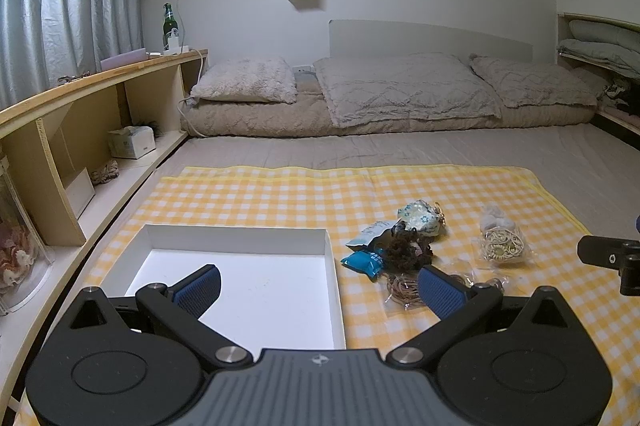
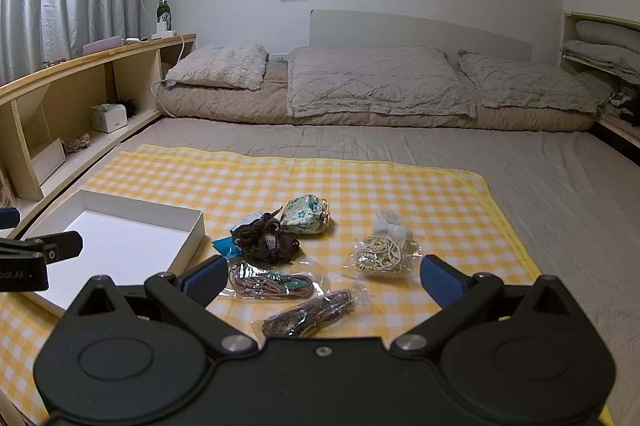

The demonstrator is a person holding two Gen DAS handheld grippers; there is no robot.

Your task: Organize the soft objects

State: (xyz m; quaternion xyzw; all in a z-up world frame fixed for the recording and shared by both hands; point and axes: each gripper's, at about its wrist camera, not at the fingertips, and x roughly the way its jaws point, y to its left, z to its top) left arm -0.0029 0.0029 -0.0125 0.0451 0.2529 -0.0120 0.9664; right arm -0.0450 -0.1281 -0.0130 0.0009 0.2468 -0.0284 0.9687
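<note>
Lying just ahead of the wide-open, empty right claw (image 2: 320,282) are the bagged cords (image 2: 272,284); the left claw (image 1: 320,290), also open and empty, is hovering nearer the white box (image 1: 240,290).

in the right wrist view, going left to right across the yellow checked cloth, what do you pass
white box → blue packet → dark brown yarn bundle → floral pouch → bag of cream cords

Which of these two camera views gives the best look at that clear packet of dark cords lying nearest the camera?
The right wrist view. The clear packet of dark cords lies fully visible between the open fingers of the right hand-held gripper. In the left wrist view I cannot pick it out; it seems hidden behind a finger.
</note>
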